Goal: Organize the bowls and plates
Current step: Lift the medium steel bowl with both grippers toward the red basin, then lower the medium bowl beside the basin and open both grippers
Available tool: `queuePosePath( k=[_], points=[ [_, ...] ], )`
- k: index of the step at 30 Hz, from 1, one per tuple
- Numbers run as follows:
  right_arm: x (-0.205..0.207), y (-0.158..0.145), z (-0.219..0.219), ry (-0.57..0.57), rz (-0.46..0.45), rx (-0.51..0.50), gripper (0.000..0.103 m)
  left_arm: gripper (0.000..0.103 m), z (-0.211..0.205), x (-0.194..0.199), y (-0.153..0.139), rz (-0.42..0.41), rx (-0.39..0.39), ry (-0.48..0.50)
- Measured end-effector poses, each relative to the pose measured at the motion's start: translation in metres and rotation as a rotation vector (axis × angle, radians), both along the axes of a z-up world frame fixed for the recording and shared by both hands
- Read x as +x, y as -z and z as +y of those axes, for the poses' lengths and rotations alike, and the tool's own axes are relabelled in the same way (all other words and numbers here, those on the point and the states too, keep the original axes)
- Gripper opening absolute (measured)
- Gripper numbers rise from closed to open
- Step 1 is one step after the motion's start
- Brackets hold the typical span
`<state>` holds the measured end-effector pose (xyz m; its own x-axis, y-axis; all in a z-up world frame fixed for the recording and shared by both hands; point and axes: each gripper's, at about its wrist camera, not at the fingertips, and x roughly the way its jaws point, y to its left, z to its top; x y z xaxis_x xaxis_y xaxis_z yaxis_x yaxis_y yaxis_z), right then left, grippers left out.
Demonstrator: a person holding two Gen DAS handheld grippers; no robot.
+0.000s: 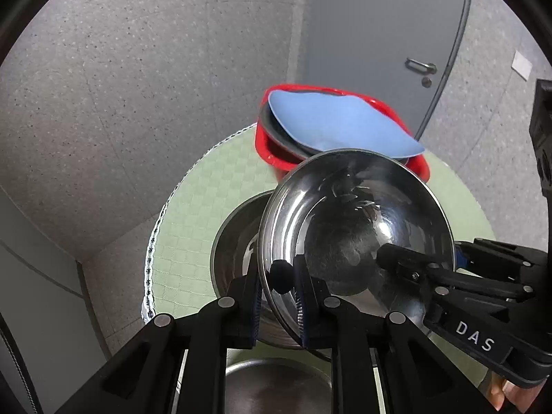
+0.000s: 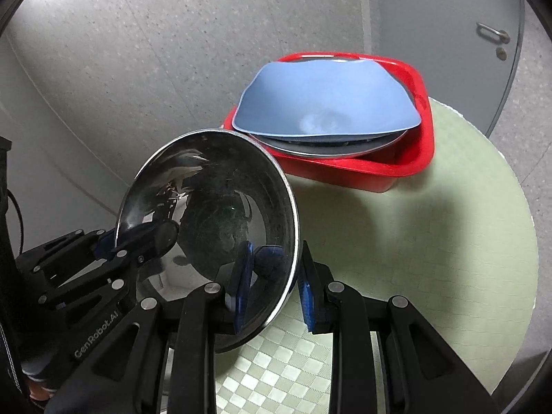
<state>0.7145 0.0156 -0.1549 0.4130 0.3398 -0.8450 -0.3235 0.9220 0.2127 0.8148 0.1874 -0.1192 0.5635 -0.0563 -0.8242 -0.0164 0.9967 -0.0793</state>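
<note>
A shiny steel bowl (image 1: 352,214) hangs tilted above the round table, held by both grippers at opposite sides of its rim. My left gripper (image 1: 277,296) is shut on the rim's near-left edge, one pad inside and one outside. My right gripper (image 2: 276,283) is shut on the same steel bowl (image 2: 207,214) at its right edge. Each gripper shows in the other's view: the right gripper (image 1: 424,258) and the left gripper (image 2: 134,241). Behind the bowl stands a red basin (image 2: 379,169) with a blue plate (image 2: 327,103) lying on steel plates.
The table (image 2: 448,241) has a green checked cloth. Under the held bowl sits a second steel bowl (image 1: 231,252), with another steel dish (image 1: 276,383) nearer me. The red basin (image 1: 264,138) and blue plate (image 1: 338,124) sit at the table's far side. A grey door (image 1: 379,34) stands behind.
</note>
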Motion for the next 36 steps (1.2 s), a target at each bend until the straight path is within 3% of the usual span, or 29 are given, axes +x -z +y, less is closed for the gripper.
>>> queuePosePath(
  k=[18,30,32,36],
  points=[
    [0.006,0.024,0.029,0.054,0.007,-0.136,0.027,0.016,0.006,0.044,0.037,0.084,0.003,0.021],
    [0.002,0.031,0.03,0.056,0.002,-0.087,0.03,0.024,0.013,0.053,0.047,0.079,-0.015,0.027],
    [0.0,0.03,0.025,0.059,0.01,-0.063,0.038,0.026,0.014,0.052,0.046,0.079,-0.025,0.028],
    [-0.004,0.03,0.023,0.066,0.018,-0.035,0.04,0.036,0.016,0.044,0.042,0.065,-0.017,0.024]
  ],
)
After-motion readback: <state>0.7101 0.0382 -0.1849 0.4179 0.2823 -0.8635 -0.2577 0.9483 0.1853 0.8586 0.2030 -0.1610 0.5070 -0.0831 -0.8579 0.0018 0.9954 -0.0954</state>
